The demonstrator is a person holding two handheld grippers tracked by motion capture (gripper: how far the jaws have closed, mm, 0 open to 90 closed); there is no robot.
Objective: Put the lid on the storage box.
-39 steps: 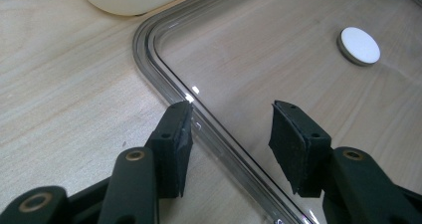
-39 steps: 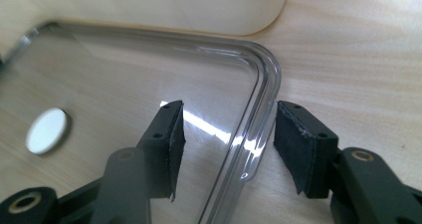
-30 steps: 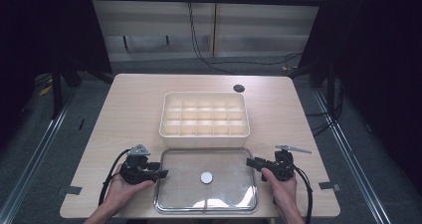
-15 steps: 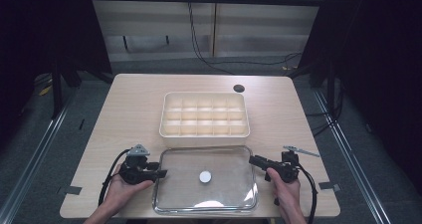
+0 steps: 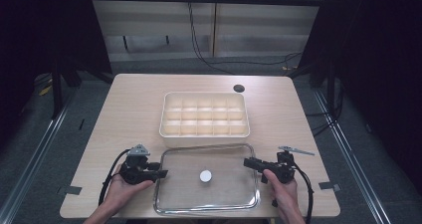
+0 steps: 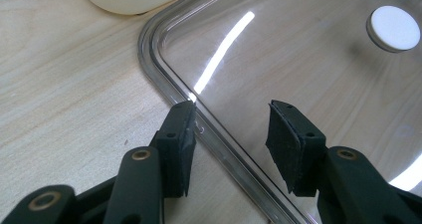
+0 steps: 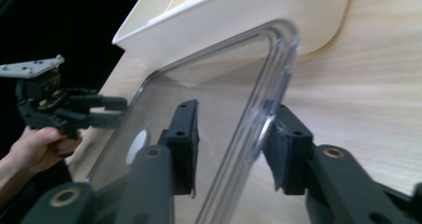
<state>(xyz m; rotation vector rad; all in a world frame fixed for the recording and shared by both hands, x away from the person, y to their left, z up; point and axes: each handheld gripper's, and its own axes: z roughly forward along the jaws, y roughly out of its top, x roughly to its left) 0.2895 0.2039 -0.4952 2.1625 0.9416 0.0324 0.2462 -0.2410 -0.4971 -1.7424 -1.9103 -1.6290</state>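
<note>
The clear lid (image 5: 206,178) is lying flat at the near edge of the pale wooden surface (image 5: 129,104), just in front of the cream compartmented box (image 5: 204,114). It looks rigid, glossy and probably slippery and light, with rounded corners, a raised rim and a small white knob (image 5: 205,175), so the rim seems the sensible hold. The left gripper (image 6: 231,134) and right gripper (image 7: 234,134) are sitting with fingers parted, straddling the lid's opposite side rims without clamping.
</note>
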